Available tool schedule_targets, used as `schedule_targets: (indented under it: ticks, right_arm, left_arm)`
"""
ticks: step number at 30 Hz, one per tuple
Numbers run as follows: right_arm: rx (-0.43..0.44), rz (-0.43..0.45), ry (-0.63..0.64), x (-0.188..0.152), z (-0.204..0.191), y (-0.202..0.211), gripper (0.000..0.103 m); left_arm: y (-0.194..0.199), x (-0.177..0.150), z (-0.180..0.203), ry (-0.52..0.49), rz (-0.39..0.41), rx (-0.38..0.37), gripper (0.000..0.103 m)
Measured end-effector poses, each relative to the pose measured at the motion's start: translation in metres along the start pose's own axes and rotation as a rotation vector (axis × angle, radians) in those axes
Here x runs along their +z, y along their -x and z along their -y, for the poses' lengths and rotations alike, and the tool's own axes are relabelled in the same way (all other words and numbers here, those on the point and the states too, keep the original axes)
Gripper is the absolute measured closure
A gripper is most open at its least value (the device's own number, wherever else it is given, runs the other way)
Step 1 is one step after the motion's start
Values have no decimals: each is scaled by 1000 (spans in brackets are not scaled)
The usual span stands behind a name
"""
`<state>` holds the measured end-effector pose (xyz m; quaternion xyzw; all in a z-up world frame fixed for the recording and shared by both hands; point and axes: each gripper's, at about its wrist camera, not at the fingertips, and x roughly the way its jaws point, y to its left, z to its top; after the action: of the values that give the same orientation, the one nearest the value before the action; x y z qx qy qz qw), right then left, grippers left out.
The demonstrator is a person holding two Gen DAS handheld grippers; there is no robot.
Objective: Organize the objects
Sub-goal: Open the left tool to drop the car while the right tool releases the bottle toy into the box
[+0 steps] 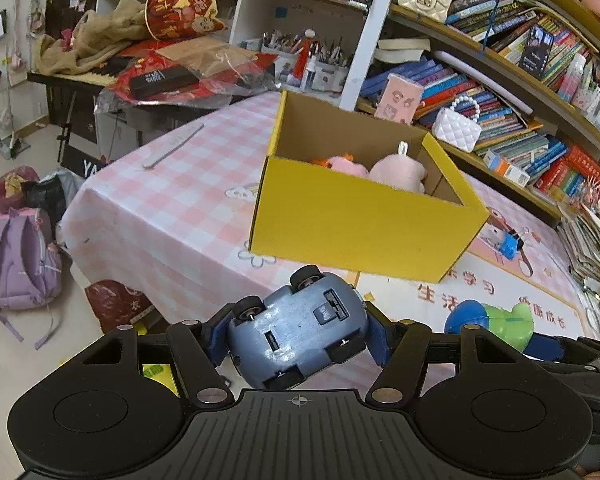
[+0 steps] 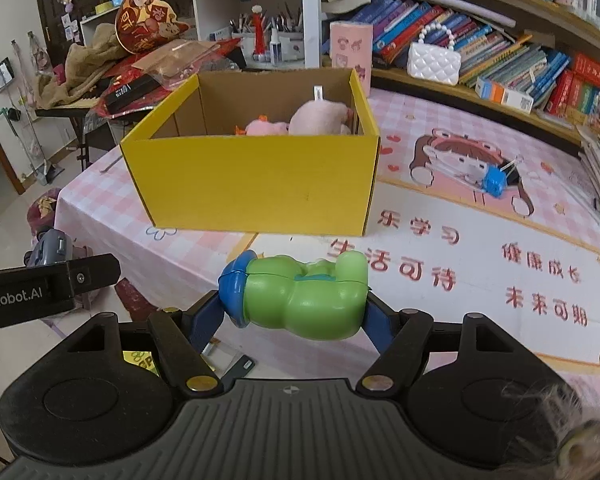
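My left gripper [image 1: 298, 330] is shut on a grey-blue toy car [image 1: 296, 328], held belly-up above the table's near edge. The right gripper [image 2: 296, 300] is shut on a green and blue plastic toy [image 2: 300, 294], lying sideways between its blue fingers. Ahead of both stands an open yellow cardboard box [image 1: 360, 220] [image 2: 256, 184] on the pink checked tablecloth [image 2: 480, 248]. Two pink plush toys [image 2: 300, 122] [image 1: 396, 172] lie inside it. The green toy [image 1: 496, 322] shows at the right of the left wrist view, and the car [image 2: 52, 246] at the left of the right wrist view.
A small blue toy [image 2: 494, 182] lies on the cloth right of the box. Bookshelves [image 2: 500, 52] run along the back and right, with white handbags [image 2: 434, 60]. A cluttered desk [image 1: 148, 76] stands at the back left. A purple backpack [image 1: 20, 256] and bags lie on the floor.
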<state>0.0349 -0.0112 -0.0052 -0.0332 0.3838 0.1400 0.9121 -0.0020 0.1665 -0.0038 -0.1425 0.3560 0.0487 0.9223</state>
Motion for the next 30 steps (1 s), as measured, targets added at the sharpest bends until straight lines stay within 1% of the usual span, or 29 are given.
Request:
schedule_targets:
  ticks: [5,10,15,20,23,30]
  right_arm:
    - [-7,62,24,14,2,-1,31]
    - [-5,132,48,42,3,-10,31]
    - [2,178,76,76,7,-26,31]
    - [16,179,99,107,15,-53,31]
    - [26,173,112,122,19,-70,31]
    - [55,139,97,150,32,-111,31]
  left_arm:
    - [0,15,6,-20,43,12,39]
    - [-4,38,12,-44,98,28,39]
    - [-20,63,15,-44,131,45,39]
    - [-45,83,20,-34,143,61,39]
    - [-63,92,28,-49,141,77,39]
    - [-101,103,44,-97,85,117,41]
